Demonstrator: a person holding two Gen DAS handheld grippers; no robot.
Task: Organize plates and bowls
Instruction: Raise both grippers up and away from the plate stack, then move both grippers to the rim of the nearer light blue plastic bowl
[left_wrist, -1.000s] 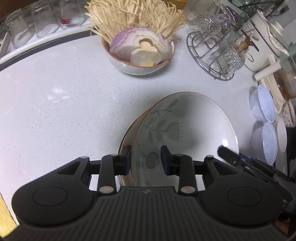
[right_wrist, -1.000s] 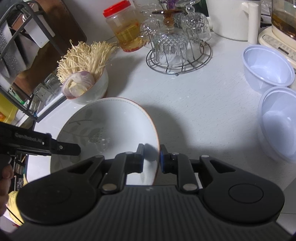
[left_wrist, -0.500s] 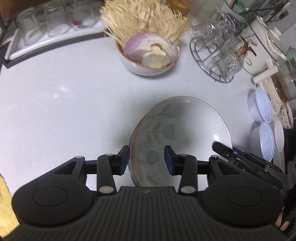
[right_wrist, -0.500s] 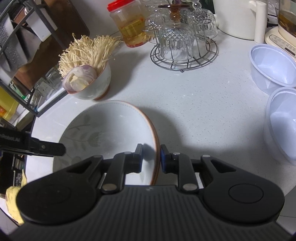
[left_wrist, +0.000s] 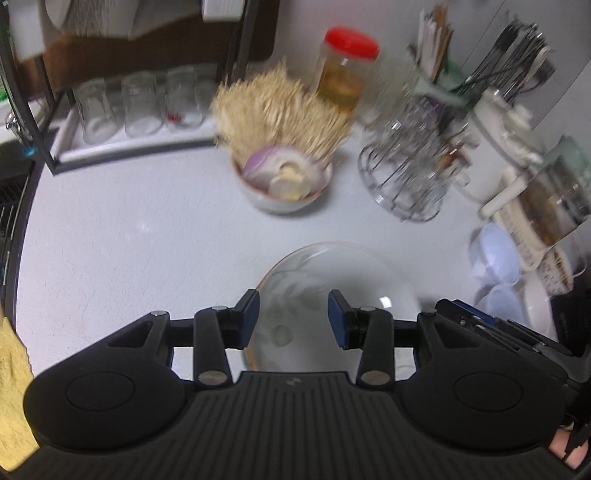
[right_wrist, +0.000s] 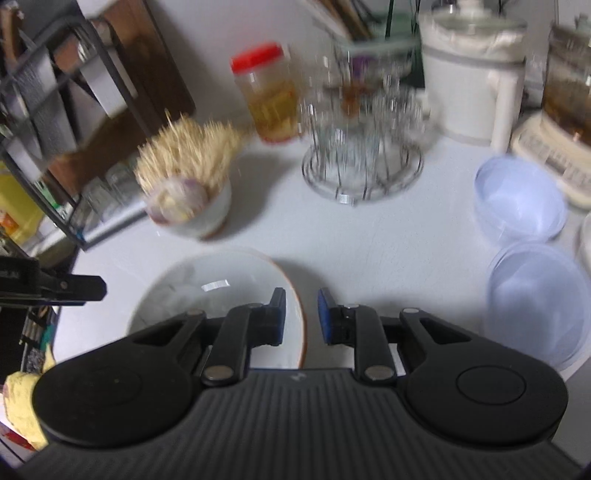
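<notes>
A white plate (left_wrist: 332, 280) with a faint leaf print and a brown rim lies on the white counter (left_wrist: 129, 240). My left gripper (left_wrist: 293, 317) hovers open above the plate's left part and touches nothing. In the right wrist view the same plate (right_wrist: 207, 295) sits low at the left. My right gripper (right_wrist: 301, 317) has its jaws a narrow gap apart. The plate's right rim shows in that gap, with space on both sides of it. The right gripper's fingers (left_wrist: 448, 308) appear beside the plate's right edge. The left gripper's fingers (right_wrist: 85, 288) stand off its left edge.
A bowl of enoki mushrooms and onion (left_wrist: 284, 184) stands behind the plate. Beyond it are a red-lidded jar (left_wrist: 343, 74), a wire rack of glasses (left_wrist: 406, 177) and a white kettle (right_wrist: 469, 74). Two clear plastic bowls (right_wrist: 521, 203) (right_wrist: 535, 295) sit at the right, and a shelf of glasses (left_wrist: 140, 107) at the back left.
Both grippers have risen and tipped up, so the plate looks smaller and lower. The left jaws have widened and come off the plate's left rim. The plate stays on the counter.
</notes>
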